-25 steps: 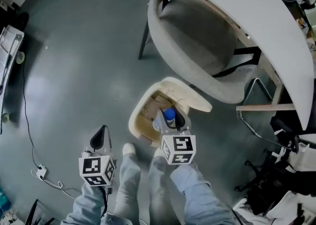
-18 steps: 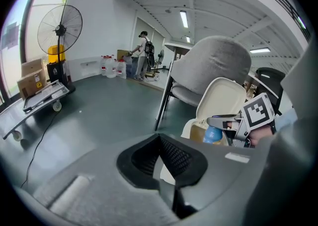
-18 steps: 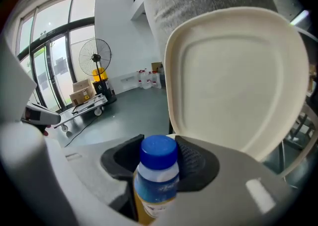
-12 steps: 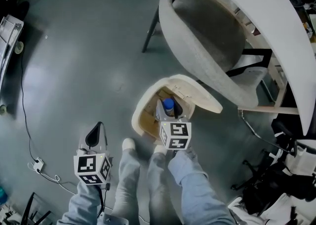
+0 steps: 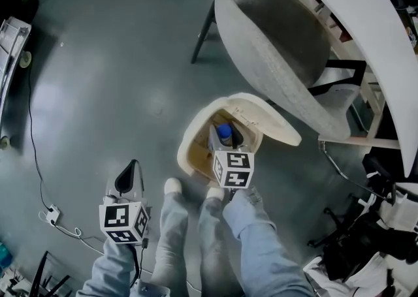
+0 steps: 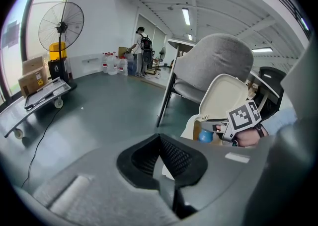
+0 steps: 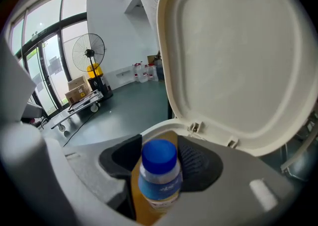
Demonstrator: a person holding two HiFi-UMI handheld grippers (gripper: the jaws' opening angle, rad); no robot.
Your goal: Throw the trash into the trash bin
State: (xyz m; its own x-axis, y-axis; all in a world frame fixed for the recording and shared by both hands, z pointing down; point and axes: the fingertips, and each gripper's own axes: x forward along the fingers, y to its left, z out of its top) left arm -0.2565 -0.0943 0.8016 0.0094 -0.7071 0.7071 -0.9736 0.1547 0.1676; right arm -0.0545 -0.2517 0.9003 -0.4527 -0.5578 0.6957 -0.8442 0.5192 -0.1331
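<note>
A cream trash bin (image 5: pixel 187 152) stands on the grey floor with its lid (image 5: pixel 274 123) swung up. My right gripper (image 5: pixel 223 140) reaches down into the bin's mouth. It holds an upright clear bottle with a blue cap (image 5: pixel 224 133). In the right gripper view the bottle (image 7: pixel 159 175) stands between the black pads (image 7: pixel 196 158), which still touch it while the jaws are opening. The lid (image 7: pixel 238 61) rises just behind it. My left gripper (image 5: pixel 128 175) hangs to the left of the bin, shut and holding nothing. The left gripper view shows the bin (image 6: pixel 191 126) and the bottle (image 6: pixel 204 134).
A grey padded chair (image 5: pixel 281 47) stands right behind the bin under a white table (image 5: pixel 353 21). The person's feet (image 5: pixel 172 187) are at the bin's near side. A cable (image 5: pixel 32 152) runs along the floor at left, and a cart (image 5: pixel 10 54) stands at the far left.
The right gripper has sunk with the bottle deeper into the bin's mouth. The left gripper has hardly moved.
</note>
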